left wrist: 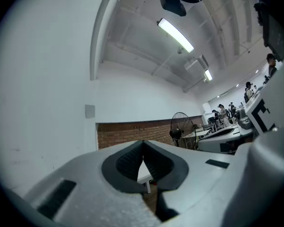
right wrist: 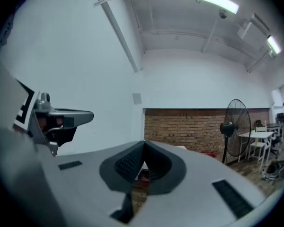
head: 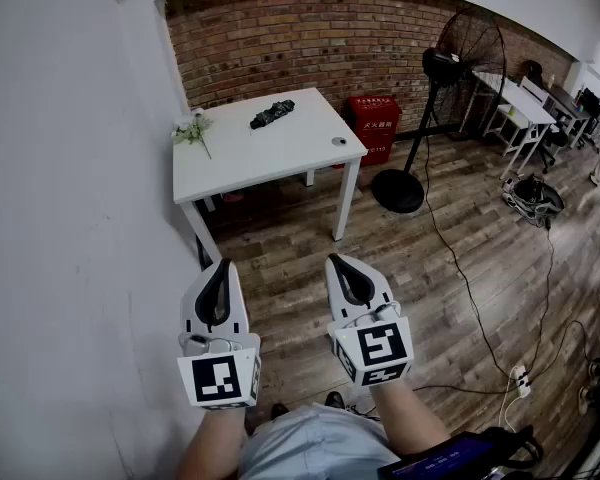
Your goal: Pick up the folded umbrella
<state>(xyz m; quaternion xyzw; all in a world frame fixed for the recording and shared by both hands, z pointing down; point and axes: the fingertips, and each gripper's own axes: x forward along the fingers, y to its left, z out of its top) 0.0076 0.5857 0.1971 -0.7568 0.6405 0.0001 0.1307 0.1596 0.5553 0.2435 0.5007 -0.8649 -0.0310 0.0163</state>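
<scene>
folded umbrella: seen only as a small dark bundle near the far edge of the desk; no detail can be made out.
small object: at the desk's right edge, too small to be identified.
desk, left gripper view: mostly hidden behind the left tool.
forearms: cut off by the bottom edge.

My left gripper and right gripper: white moulded shells, black ribbed pads, each capped by a cube bearing black-and-white square markers. I wear a pale grey-blue garment and dark shoes.
</scene>
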